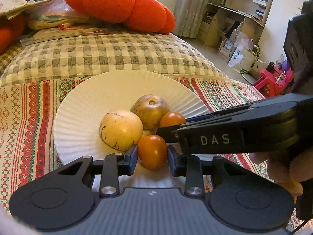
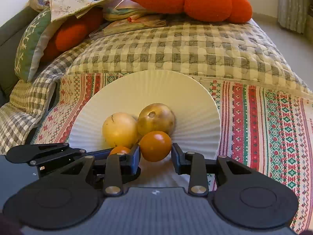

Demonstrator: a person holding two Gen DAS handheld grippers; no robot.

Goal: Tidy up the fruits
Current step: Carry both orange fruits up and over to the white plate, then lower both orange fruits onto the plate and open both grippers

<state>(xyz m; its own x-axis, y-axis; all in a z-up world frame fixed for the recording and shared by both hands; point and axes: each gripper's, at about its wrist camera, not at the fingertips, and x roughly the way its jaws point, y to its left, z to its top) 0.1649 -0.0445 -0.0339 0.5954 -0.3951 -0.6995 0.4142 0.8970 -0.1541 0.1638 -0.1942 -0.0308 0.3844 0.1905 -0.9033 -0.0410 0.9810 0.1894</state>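
A white ribbed plate [image 1: 82, 117] [image 2: 195, 105] lies on a patterned cloth and holds two yellow-brown round fruits [image 1: 121, 130] [image 1: 150, 110] and two orange tomatoes. My left gripper [image 1: 152, 153] is shut on the near orange tomato [image 1: 152, 150], pads touching both sides. My right gripper [image 2: 156, 153] is around the other orange tomato [image 2: 156, 145], left pad touching, right pad at its edge. In the left wrist view the right gripper [image 1: 225, 135] reaches in from the right beside that tomato [image 1: 172, 118]. In the right wrist view the left gripper's tomato [image 2: 119, 149] peeks out behind black fingers.
A red-and-green embroidered cloth [image 1: 29, 117] [image 2: 264, 121] covers the bed front. A checked quilt [image 1: 117, 54] lies behind the plate. A big orange pumpkin cushion [image 1: 121, 5] [image 2: 191, 0] and folded fabrics [image 2: 64, 4] sit further back. Shelves and bags [image 1: 240, 39] stand at the right.
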